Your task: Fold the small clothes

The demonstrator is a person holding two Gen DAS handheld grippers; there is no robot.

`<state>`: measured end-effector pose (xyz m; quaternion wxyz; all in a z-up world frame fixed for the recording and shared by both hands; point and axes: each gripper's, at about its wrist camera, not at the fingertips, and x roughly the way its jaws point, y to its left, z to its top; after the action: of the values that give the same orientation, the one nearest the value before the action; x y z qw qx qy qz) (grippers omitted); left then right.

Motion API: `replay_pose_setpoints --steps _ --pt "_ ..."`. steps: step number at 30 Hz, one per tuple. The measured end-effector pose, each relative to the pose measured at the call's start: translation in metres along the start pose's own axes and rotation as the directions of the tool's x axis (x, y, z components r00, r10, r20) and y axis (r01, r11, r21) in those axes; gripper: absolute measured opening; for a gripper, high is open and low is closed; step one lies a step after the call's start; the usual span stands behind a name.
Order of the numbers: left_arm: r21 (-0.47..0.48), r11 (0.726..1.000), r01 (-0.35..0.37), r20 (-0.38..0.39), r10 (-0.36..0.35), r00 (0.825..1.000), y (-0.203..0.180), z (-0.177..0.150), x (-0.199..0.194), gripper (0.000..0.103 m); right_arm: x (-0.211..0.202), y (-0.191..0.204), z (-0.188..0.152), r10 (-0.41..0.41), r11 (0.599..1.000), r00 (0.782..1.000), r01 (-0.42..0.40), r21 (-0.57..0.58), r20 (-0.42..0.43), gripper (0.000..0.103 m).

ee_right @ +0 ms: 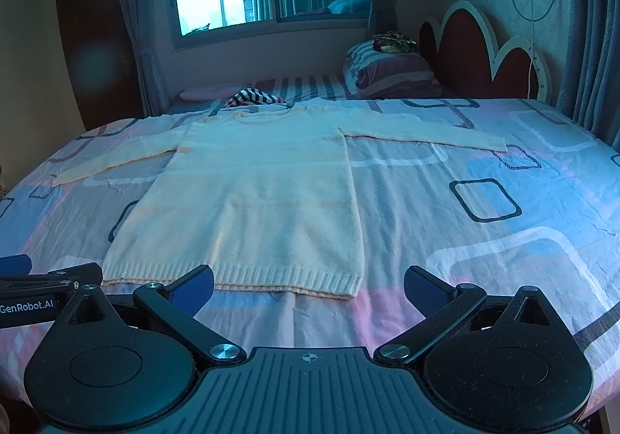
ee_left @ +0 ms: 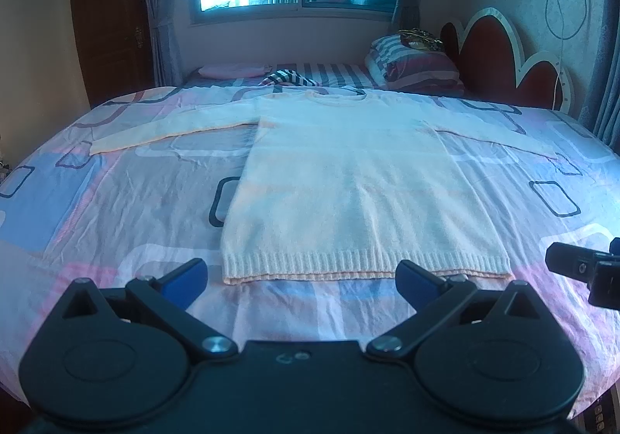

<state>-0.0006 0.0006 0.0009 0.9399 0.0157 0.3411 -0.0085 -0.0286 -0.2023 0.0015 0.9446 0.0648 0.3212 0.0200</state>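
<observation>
Sweater [ee_left: 348, 178], one cream knitted piece, lies flat and face-up on the bed [ee_left: 116, 201], with its ribbed hem nearest the cameras and its round neck toward the far side. Both long sleeves are spread out sideways, one to each side, resting on the patterned bedsheet.

Two tools are in view. The left tool [ee_left: 300, 277] hangs just in front of the hem, near the garment's middle and left part, with its two blue-padded fingers [ee_left: 186, 277] spread wide apart and holding nothing. Its right finger overlaps the hem line in the left wrist view, though contact cannot be told. The right tool [ee_right: 308, 288] sits just before the hem's right corner; its jaws are likewise wide apart and empty, the left finger [ee_right: 193, 288] in front of the hem and the other over bare sheet to the right of the garment. Each tool shows at the edge of the other's view, side by side.

Farther back lie one striped garment [ee_left: 286, 78] and one pink folded piece [ee_left: 232, 70], well apart from the sweater. One stack of striped bedding [ee_left: 414, 66] sits against the red scalloped headboard [ee_left: 500, 58].
</observation>
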Motion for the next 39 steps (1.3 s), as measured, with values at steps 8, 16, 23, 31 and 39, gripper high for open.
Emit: replay_pose_setpoints --steps 8,16,23,31,39 --pt "0.002 1.0 -0.014 -0.011 0.014 1.0 -0.003 -0.001 -0.001 0.103 0.003 -0.004 -0.001 0.016 1.0 1.0 -0.016 0.004 -0.005 0.103" --pt "0.007 1.0 -0.02 -0.011 0.021 1.0 -0.01 0.0 0.002 0.103 0.007 -0.012 0.0 0.015 1.0 1.0 -0.015 0.013 -0.011 0.103" --pt "0.028 0.997 0.073 0.019 -0.074 0.997 -0.024 0.017 0.014 0.103 0.015 -0.037 0.012 -0.03 0.998 1.0 0.029 0.053 0.007 0.103" --pt "0.065 0.992 0.109 0.069 -0.113 0.991 -0.048 0.07 0.059 0.103 0.046 -0.102 0.06 -0.14 0.98 0.987 0.127 0.153 0.077 0.103" --pt "0.054 0.999 -0.002 0.12 -0.004 0.993 -0.057 0.131 0.137 0.097 0.122 -0.183 0.12 -0.228 0.958 0.966 0.201 0.205 0.119 0.102"
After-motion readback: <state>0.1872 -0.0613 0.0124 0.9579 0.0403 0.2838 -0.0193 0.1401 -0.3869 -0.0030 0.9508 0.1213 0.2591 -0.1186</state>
